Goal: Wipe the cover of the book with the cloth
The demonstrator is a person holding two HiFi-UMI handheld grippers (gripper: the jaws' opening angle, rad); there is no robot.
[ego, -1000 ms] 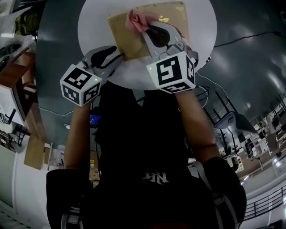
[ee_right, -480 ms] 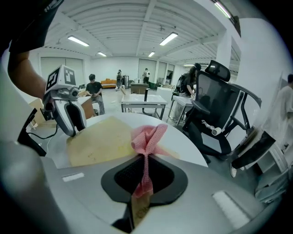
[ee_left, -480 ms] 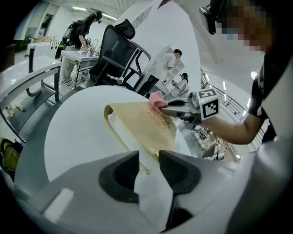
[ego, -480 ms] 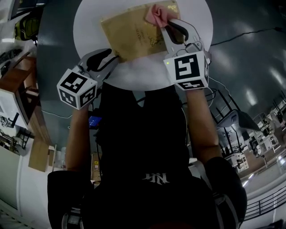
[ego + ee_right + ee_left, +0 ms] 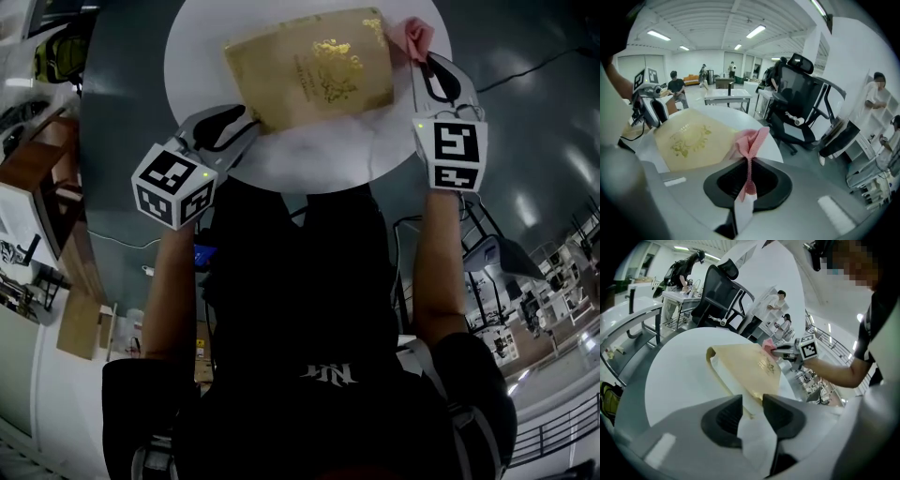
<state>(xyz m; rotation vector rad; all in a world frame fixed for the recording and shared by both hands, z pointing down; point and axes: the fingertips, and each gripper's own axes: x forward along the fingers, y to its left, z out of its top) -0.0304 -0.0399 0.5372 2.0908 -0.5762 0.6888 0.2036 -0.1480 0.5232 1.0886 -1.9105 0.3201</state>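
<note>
Mid-wipe, I'd say. Left gripper (image 5: pixel 246 124) jaws clamp the near corner of the book (image 5: pixel 314 67), which lies flat on the white table (image 5: pixel 309 164). Right gripper (image 5: pixel 424 61) is pinched tight on the pink cloth (image 5: pixel 412 36), at the book's far right corner. Next: sweep back across the cover with light pressure

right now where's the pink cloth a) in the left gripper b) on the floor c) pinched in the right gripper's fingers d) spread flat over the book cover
c: the cloth is clamped between the shut fingers of the right gripper, at the right edge of the book.
</note>
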